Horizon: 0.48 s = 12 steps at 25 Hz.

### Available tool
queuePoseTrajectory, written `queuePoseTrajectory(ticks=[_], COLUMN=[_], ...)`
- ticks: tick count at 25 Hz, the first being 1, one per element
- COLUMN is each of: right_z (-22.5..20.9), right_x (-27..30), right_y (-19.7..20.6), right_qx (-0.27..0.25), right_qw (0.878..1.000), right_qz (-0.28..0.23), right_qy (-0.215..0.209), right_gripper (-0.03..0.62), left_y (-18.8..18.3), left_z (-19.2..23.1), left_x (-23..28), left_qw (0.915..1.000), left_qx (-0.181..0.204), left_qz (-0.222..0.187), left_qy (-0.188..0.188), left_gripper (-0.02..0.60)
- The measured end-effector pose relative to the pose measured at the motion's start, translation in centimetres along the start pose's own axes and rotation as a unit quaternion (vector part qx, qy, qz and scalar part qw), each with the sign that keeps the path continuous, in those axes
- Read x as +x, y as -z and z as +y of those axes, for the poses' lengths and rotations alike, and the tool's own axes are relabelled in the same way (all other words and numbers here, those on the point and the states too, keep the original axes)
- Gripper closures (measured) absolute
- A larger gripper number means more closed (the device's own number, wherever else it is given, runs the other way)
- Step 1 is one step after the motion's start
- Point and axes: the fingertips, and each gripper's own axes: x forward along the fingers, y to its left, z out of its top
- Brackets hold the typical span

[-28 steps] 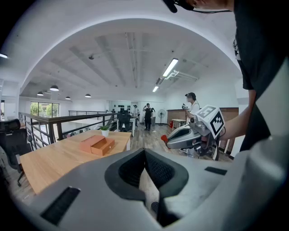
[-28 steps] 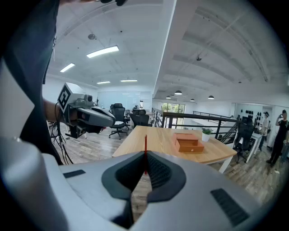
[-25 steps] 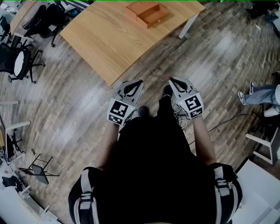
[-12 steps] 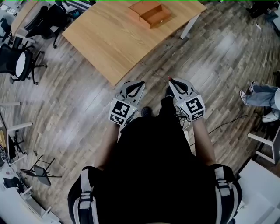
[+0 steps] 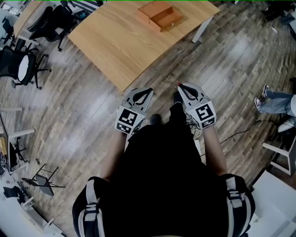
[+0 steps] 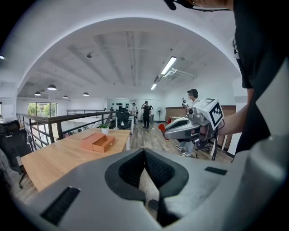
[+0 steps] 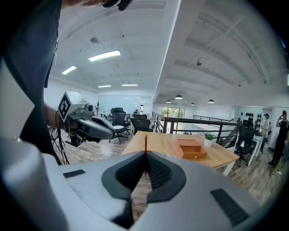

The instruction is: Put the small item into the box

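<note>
An open orange box (image 5: 159,14) lies at the far end of a wooden table (image 5: 120,41); both gripper views show it too, as the box (image 6: 98,141) and the box (image 7: 191,148). I stand on the floor short of the table, both grippers held before my body. My right gripper (image 5: 178,84) is shut on a small thin red item (image 7: 145,151), whose red end (image 6: 161,127) sticks out past the tips. My left gripper (image 5: 149,90) is shut with nothing in it, level with the right one and a little apart from it.
Wood-plank floor lies between me and the table's near corner (image 5: 123,89). Office chairs (image 5: 21,65) stand at the left. A person's legs (image 5: 273,104) show at the right, with a cable (image 5: 240,132) on the floor. A small potted plant (image 7: 208,139) sits at the table's far end.
The table's near corner has shifted slightly closer to the grippers in the head view. Both grippers keep the same pose and the same grip.
</note>
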Motion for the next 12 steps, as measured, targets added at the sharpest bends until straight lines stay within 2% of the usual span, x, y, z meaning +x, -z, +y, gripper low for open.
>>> queuePoseTrajectory(ticks=[12], right_z=[-2.4], right_x=[0.4], right_y=[0.0], right_qx=[0.005], right_qw=[1.0], right_qz=[-0.004], right_qy=[-0.003], right_gripper=[0.562], left_y=[-0.6], left_z=[0.1], left_x=[1.8], left_qw=[1.0], left_qx=[-0.002], left_qz=[0.007], left_qy=[-0.004], left_gripper=[0.558])
